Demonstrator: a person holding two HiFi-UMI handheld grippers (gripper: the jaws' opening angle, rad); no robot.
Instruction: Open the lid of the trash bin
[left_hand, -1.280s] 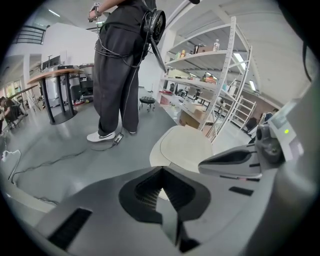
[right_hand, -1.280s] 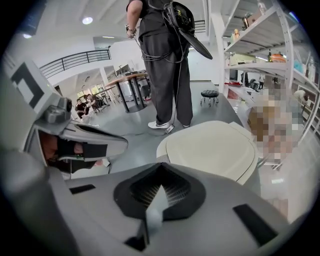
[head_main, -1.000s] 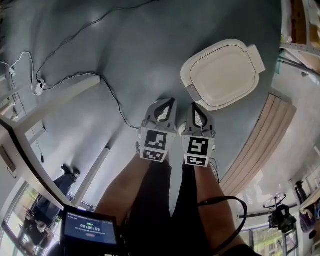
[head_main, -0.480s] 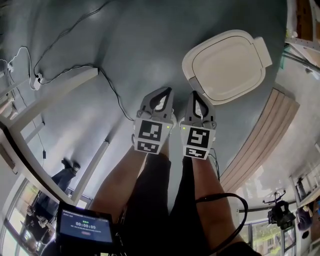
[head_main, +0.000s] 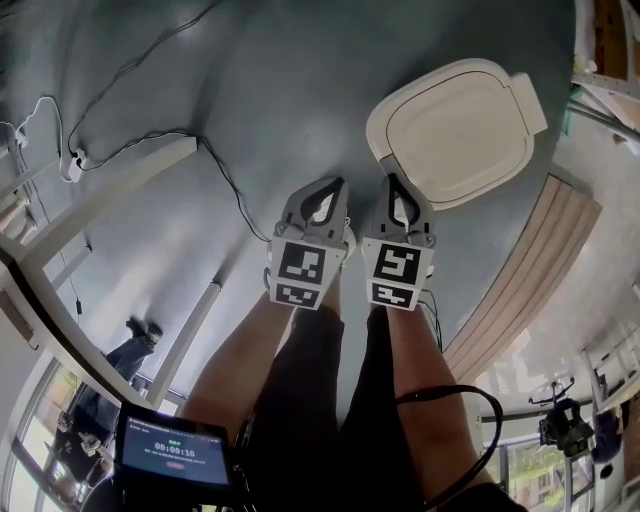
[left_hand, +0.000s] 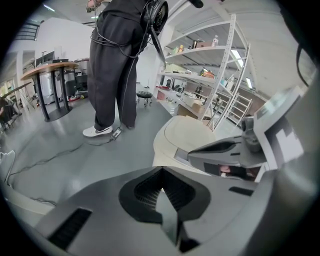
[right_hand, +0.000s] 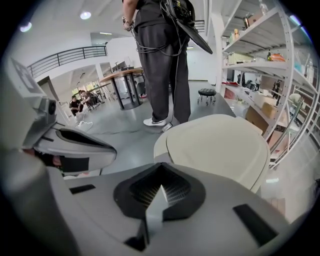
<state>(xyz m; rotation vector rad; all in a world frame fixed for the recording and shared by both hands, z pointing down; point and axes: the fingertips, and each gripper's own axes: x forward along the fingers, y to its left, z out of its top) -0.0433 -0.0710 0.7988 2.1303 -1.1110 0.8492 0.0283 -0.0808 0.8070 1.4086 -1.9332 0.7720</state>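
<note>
A single small screen (head_main: 176, 456) sits nearest, at the lower left of the head view. Above it, two bare forearms reach up the frame side by side, each holding one gripper, marker cubes facing the camera. The left gripper (head_main: 334, 183) has its jaws pressed together with nothing between them, as its own view shows (left_hand: 161, 170). The right gripper (head_main: 389, 181) is likewise closed and empty (right_hand: 161, 166). Both point up the frame.

Just past the right gripper's tip stands the one trash bin (head_main: 455, 135), cream-coloured, in the upper right of the head view. Its lid (head_main: 460, 125) lies down flat. Whether the tip touches the bin's near rim cannot be told. In the right gripper view the bin (right_hand: 215, 145) fills the middle right; in the left gripper view it sits right of centre (left_hand: 187, 135).

One black cable (head_main: 215, 175) snakes over the grey floor (head_main: 280, 90) left of the grippers, past a white desk (head_main: 110, 195). A slatted wooden panel (head_main: 530, 270) lies at the right. Farther off, one person (left_hand: 117, 60) stands beyond the bin, with white shelving (left_hand: 215, 75) to the right.
</note>
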